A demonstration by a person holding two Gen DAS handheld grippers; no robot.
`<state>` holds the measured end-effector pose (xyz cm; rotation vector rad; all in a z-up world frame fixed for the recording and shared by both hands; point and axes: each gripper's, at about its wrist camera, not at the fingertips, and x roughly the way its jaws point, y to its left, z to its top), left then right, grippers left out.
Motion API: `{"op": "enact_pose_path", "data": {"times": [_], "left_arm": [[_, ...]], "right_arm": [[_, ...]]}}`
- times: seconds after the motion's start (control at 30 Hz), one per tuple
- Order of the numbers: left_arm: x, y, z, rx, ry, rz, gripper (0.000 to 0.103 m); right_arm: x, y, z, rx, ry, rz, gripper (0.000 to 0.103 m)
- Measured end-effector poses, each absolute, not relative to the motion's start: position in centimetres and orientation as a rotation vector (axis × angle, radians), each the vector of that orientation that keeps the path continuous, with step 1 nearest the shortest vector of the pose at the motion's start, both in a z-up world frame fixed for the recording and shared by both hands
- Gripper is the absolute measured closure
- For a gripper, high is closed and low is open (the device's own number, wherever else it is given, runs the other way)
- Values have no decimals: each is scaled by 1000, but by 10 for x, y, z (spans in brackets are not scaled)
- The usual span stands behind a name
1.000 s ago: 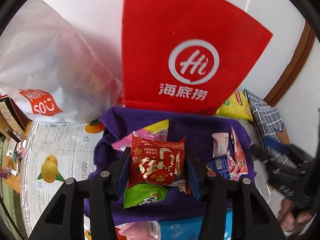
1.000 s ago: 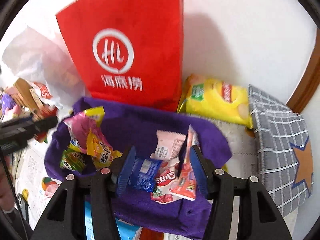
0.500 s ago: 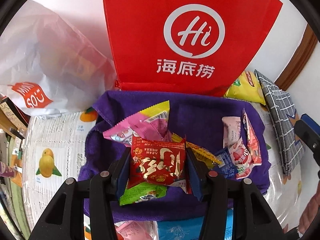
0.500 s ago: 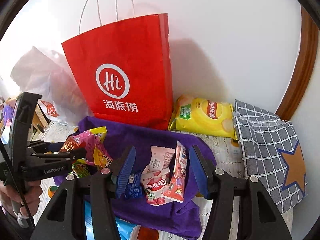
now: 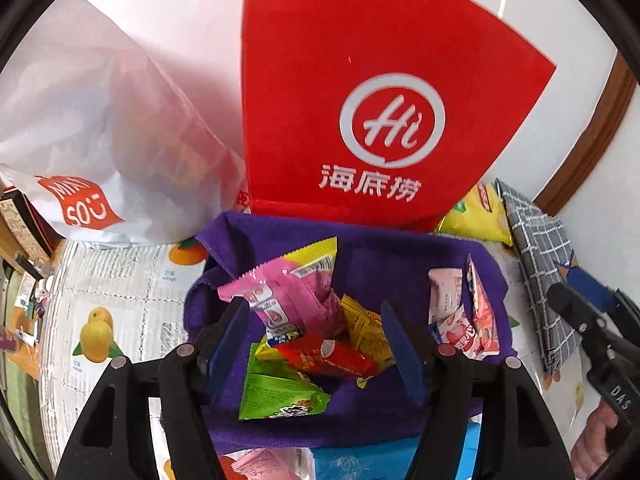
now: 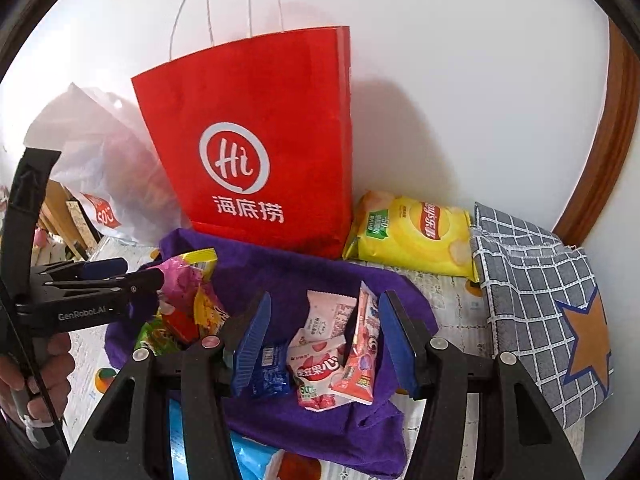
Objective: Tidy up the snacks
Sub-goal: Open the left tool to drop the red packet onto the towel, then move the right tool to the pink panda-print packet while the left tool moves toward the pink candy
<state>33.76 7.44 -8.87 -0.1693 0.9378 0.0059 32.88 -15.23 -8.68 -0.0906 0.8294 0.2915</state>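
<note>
My left gripper (image 5: 316, 340) has just been opening; its jaws stand apart over the red snack packet (image 5: 326, 358) lying on the purple cloth (image 5: 384, 256). My right gripper (image 6: 324, 340) hangs open above pink packets (image 6: 320, 372). Behind stand a red "Hi" bag (image 6: 256, 140) and a white "MINISO" bag (image 5: 92, 136).

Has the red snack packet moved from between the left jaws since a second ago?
Yes. The red snack packet dropped onto the pile on the purple cloth, as the left gripper jaws were opening.
</note>
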Motion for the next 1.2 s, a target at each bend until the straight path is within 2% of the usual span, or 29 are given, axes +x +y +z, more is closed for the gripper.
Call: {"op": "enact_pose_path", "data": {"times": [0.43, 0.67, 0.93, 1.2], "left_arm": [[303, 77, -43, -198, 807, -45, 36], [270, 76, -13, -175, 722, -45, 36], [226, 73, 4, -172, 704, -86, 36], [189, 88, -9, -178, 715, -28, 36]], "right_arm": [[289, -139, -55, -93, 708, 298, 47], [248, -160, -60, -55, 734, 247, 47], [193, -191, -113, 9, 932, 253, 47], [168, -192, -166, 28, 1068, 217, 45]]}}
